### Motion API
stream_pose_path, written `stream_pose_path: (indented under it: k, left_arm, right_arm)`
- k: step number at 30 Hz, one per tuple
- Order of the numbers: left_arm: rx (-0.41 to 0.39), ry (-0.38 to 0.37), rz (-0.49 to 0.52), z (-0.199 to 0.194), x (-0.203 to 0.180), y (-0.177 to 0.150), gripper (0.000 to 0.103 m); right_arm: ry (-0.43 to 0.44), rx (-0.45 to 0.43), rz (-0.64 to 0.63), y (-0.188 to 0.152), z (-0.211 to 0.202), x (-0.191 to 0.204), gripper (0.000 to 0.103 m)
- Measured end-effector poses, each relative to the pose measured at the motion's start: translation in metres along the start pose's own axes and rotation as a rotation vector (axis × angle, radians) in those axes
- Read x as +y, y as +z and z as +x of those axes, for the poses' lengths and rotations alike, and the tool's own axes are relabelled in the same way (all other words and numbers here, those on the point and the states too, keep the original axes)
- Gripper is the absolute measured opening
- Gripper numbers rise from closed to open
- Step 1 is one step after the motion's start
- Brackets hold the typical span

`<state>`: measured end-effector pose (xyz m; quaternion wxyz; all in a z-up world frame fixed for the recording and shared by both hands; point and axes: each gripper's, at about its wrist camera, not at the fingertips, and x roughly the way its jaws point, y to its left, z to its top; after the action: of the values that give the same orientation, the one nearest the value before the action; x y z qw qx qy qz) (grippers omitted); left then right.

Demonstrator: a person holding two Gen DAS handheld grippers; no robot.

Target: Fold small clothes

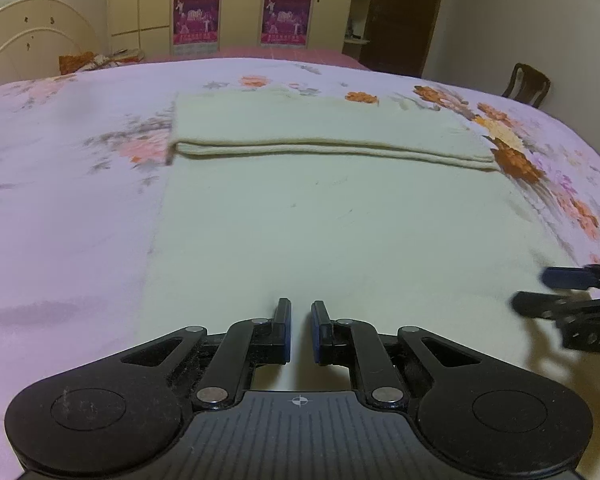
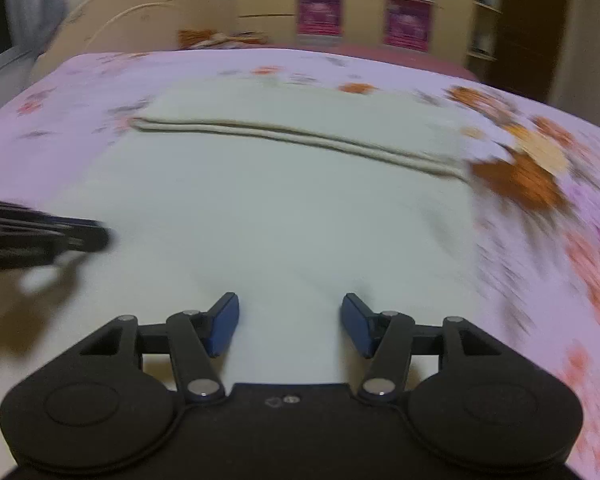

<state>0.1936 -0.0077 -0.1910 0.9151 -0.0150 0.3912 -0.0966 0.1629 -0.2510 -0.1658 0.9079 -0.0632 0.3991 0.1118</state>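
I've got the cream cloth point(image 1: 332, 216) flat on the floral bedsheet point(image 1: 60, 200), far third already folded toward me, doubled edge point(image 1: 332, 151) running across both views. Near part is a single layer right under both tools. Left gripper point(image 1: 301, 332): jaws nearly together, narrow gap, nothing between them that I can see, sitting low over the near middle of the cloth. Right gripper point(image 2: 290, 324): jaws wide apart, empty, also over the near part, and visible in the left view at the right edge point(image 1: 560, 292). The right view is motion-blurred, so I can't tell whether either tool touches the fabric. My read: next step is the near hem, which is below both cameras and out of view. I'd want the left jaws opened before going down, otherwise they just push the cloth. Plan is one tool per near corner, pinch only the single layer and not the sheet under it, since the sheet looks soft and could bunch into the jaws. Lift both corners level and carry them forward together so the new fold lines up with the doubled edge. Uneven height or pace would probably skew it. Cloth looks thick and limp; I expect sag between the grips, so I'd keep light tension across.
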Motion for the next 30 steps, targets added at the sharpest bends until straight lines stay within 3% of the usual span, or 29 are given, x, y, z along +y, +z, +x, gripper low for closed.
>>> stream_pose_path:
  k: [8, 14, 21, 25, 30]
  left_arm:
    - [-0.005, 0.006, 0.004, -0.032, 0.017, -0.024, 0.011]
    - [-0.011, -0.045, 0.042, -0.062, 0.011, -0.04, 0.011]
    - [-0.023, -0.056, 0.117, -0.072, 0.012, -0.069, 0.016]
    - [-0.019, -0.054, 0.126, -0.081, 0.02, -0.075, 0.016]
    - [-0.02, -0.054, 0.113, -0.092, 0.032, -0.087, 0.016]
  right_arm:
    - [-0.166, 0.021, 0.086, -0.027, -0.03, 0.002, 0.055]
    - [-0.056, -0.039, 0.138, -0.028, -0.062, 0.05, 0.056]
    - [-0.016, 0.001, 0.084, -0.046, -0.061, 0.098, 0.056]
    - [-0.084, 0.009, 0.064, -0.064, -0.061, 0.087, 0.059]
    - [-0.149, 0.012, 0.137, -0.08, -0.077, 0.055, 0.061]
